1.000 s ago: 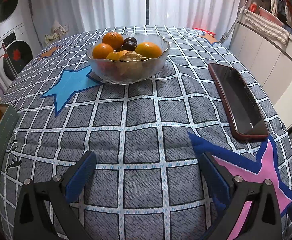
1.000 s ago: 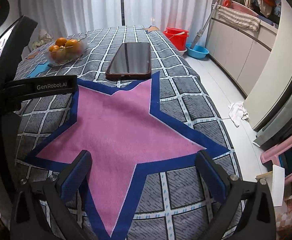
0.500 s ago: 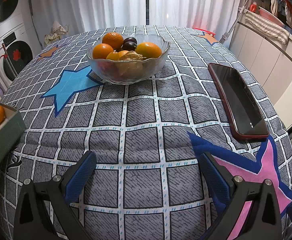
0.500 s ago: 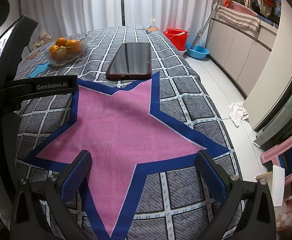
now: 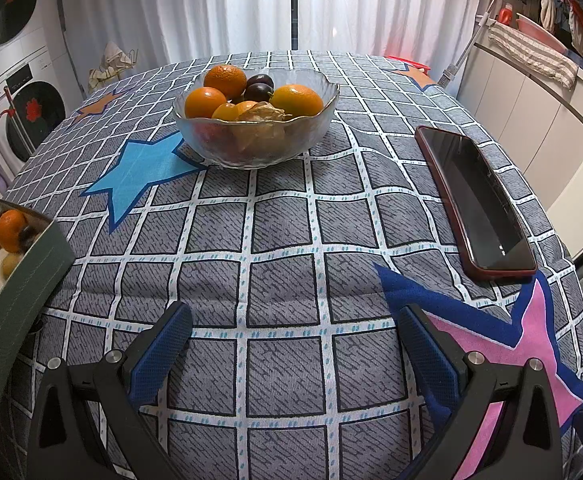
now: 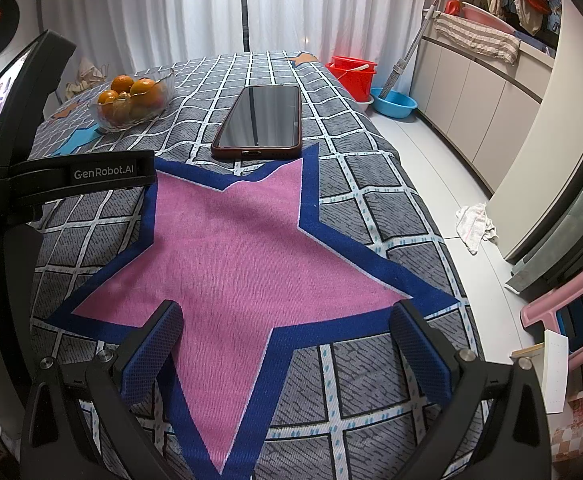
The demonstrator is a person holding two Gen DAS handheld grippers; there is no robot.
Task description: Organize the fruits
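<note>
A green box point(image 5: 31, 268) holding oranges has slid further in at the desk's left edge; we hold both tongs point(image 5: 291, 344) point(image 6: 285, 342) released, glass bowl point(image 5: 257, 146) untouched.

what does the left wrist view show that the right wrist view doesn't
Only the left wrist view shows the open left gripper, the dark plums in the bowl, and a box at the left edge holding more fruit.
Only the right wrist view shows the open right gripper, red bucket and blue basin.
Both show the glass bowl of oranges and the phone.
</note>
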